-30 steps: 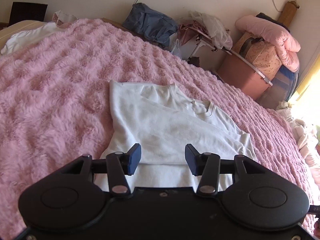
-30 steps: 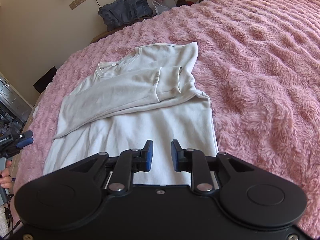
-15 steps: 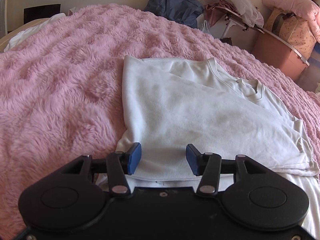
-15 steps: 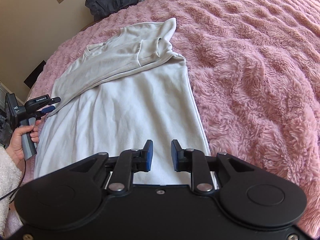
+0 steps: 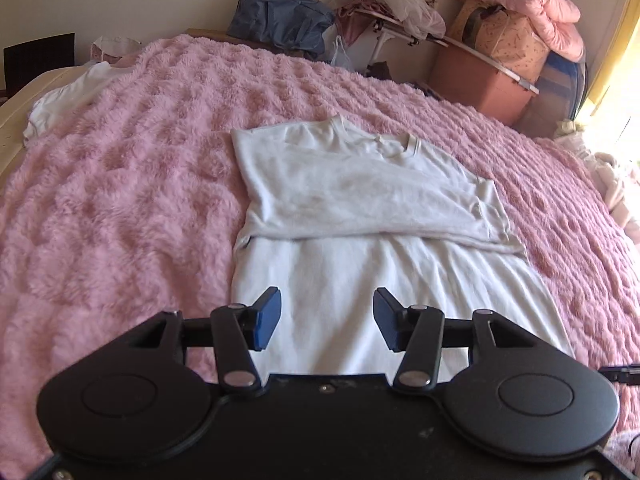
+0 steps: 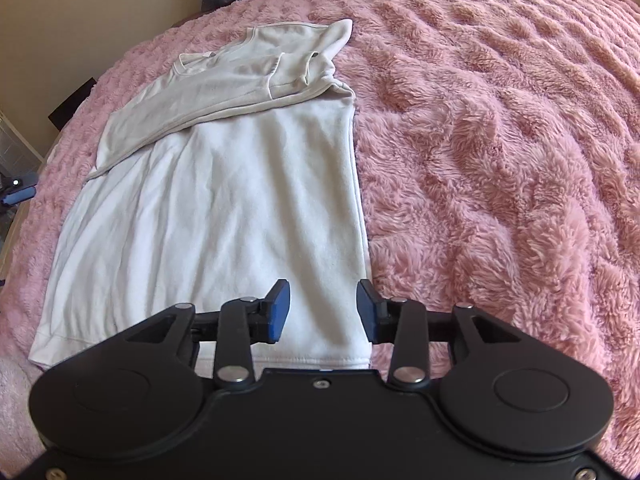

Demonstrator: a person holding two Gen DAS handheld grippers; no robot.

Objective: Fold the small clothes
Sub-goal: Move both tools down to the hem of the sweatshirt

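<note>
A white long-sleeved shirt [image 5: 360, 200] lies flat on a fluffy pink blanket [image 5: 120, 208], both sleeves folded across its chest. My left gripper [image 5: 326, 320] is open and empty above the shirt's lower left part. In the right wrist view the shirt [image 6: 224, 200] runs away from me, its hem near the camera. My right gripper [image 6: 323, 308] is open and empty over the hem's right corner, its right finger at the shirt's side edge. The left gripper's tip [image 6: 18, 190] shows at the far left edge there.
Another white garment [image 5: 68, 96] lies at the bed's far left corner. Beyond the bed stand a dark blue bag [image 5: 280, 24], a cluttered rack [image 5: 392, 12], a brown box [image 5: 484, 84] and pink bedding [image 5: 520, 4]. More light cloth [image 5: 616, 184] lies at the right.
Both grippers have pulled back toward the hem end of the shirt. My right gripper's jaws have opened from nearly closed. The left gripper stayed open.
</note>
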